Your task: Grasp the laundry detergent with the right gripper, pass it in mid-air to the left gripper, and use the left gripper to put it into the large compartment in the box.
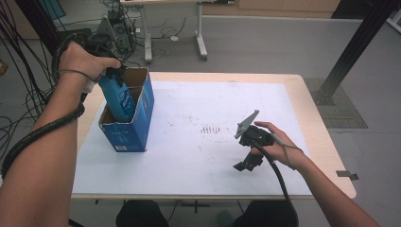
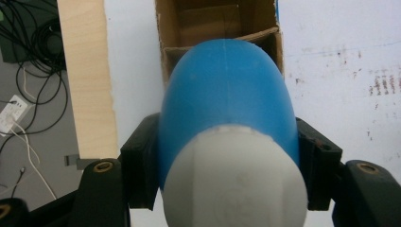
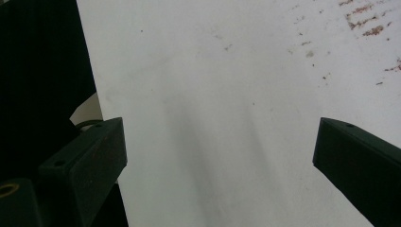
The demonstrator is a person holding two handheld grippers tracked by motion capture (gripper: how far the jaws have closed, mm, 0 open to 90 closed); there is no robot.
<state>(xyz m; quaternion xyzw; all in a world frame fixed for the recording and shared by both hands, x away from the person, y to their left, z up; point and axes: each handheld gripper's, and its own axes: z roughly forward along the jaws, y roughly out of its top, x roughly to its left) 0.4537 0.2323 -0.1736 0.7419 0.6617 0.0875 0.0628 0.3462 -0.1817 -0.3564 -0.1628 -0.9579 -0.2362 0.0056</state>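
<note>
My left tongs (image 2: pixel 227 156) grip the blue bottle (image 2: pixel 227 99) just below its white cap (image 2: pixel 234 184), at the upper left of the high view, half inside the box (image 1: pixel 137 130). The plastic looks smooth, rounded and probably slippery, so I hold near the neck. The cardboard is thin. My right tongs (image 3: pixel 217 156) are wide open and empty over the white table (image 3: pixel 227 71).

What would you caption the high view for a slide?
Left hand-held gripper lowers a blue bottle into an open cardboard box.
</note>
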